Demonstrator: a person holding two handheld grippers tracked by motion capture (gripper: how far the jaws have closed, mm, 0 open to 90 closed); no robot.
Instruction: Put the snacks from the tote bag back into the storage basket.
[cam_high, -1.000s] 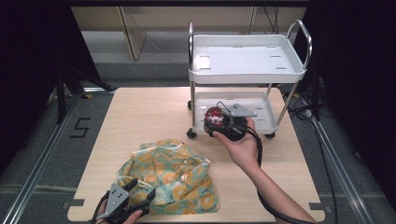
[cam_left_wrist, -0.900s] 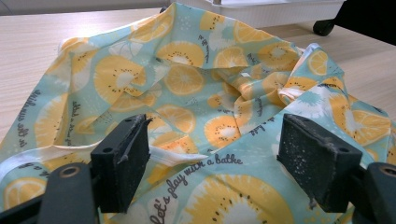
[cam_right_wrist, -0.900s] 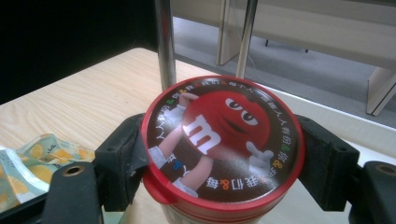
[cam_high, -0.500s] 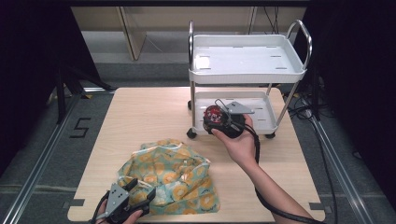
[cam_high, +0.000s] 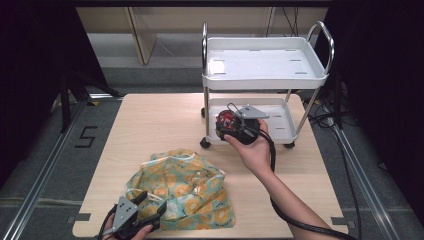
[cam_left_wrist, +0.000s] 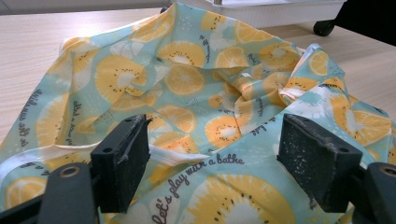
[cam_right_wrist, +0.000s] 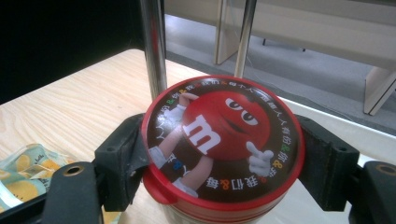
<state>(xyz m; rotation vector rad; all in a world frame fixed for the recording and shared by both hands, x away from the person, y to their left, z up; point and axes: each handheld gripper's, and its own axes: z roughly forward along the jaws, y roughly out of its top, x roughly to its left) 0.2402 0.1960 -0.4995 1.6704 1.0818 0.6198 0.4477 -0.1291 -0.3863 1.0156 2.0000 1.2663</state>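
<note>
Right gripper (cam_right_wrist: 219, 154) clamps one candy tub (cam_right_wrist: 224, 140).

Cloth (cam_high: 180, 187) on table (cam_high: 150, 120) near front edge; cart (cam_high: 265, 75) behind, at far right.

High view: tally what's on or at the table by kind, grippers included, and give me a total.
Grippers: 2, left gripper and right gripper
Candy tubs with red lid: 1, tub
Printed cloths: 1, cloth
White two-shelf carts: 1, cart
Total: 5
</note>
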